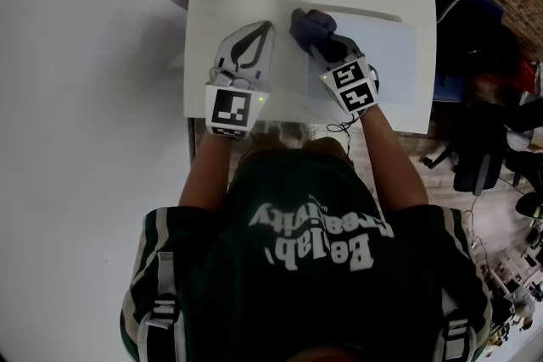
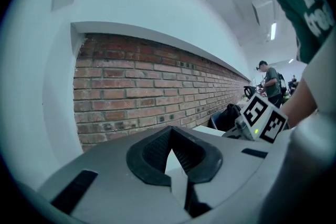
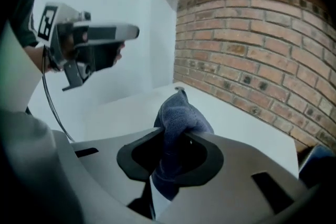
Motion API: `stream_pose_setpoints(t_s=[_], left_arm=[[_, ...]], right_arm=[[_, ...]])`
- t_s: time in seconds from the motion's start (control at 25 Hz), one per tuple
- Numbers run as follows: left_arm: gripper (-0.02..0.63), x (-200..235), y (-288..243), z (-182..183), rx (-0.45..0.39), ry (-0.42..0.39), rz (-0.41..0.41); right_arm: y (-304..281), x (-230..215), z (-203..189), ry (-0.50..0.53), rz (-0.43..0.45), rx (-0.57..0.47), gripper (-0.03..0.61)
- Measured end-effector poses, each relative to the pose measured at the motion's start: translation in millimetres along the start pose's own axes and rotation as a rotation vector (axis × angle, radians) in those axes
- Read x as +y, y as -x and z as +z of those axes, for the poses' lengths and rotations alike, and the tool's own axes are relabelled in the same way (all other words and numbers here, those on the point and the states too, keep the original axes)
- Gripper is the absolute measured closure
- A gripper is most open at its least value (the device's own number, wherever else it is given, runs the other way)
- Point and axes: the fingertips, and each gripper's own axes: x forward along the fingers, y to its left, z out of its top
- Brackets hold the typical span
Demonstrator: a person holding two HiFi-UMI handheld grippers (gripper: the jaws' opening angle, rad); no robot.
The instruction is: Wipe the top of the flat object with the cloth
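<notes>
The flat object (image 1: 382,55) lies on the white surface (image 1: 221,4), a pale board. Over its far left corner is the dark blue cloth (image 1: 310,25), pinched in the right claw (image 1: 321,42) – the right gripper view shows the jaws closed on the bunched fabric (image 3: 178,113), which sticks out past them. Whether the cloth presses on the board cannot be told. The left claw (image 1: 265,30) is just beside the board's left edge – narrow, tips together, holding nothing.
</notes>
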Motion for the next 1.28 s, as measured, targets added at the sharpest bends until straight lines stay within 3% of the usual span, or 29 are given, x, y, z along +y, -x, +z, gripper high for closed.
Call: stream_pose_setpoints(t_s=[0.16, 0.36, 0.56, 0.88, 1.28], left_arm=[[0.618, 5, -1, 7, -0.019, 0.000, -0.006], [0.617, 12, -1, 29, -0.058, -0.034, -0.018], [0.618, 20, 3, 62, -0.109, -0.051, -0.021], [0.617, 18, 6, 105, -0.169, -0.121, -0.028], [0.618, 0, 5, 126, -0.193, -0.135, -0.043]], right_arm=[[39, -15, 36, -0.121, -0.084, -0.203, 0.523], [84, -25, 86, -0.101, -0.183, -0.416, 0.523], [127, -40, 127, -0.087, -0.270, -0.538, 0.523], [185, -55, 149, -0.067, -0.399, -0.660, 0.524], [206, -49, 151, 0.001, -0.421, -0.654, 0.525]])
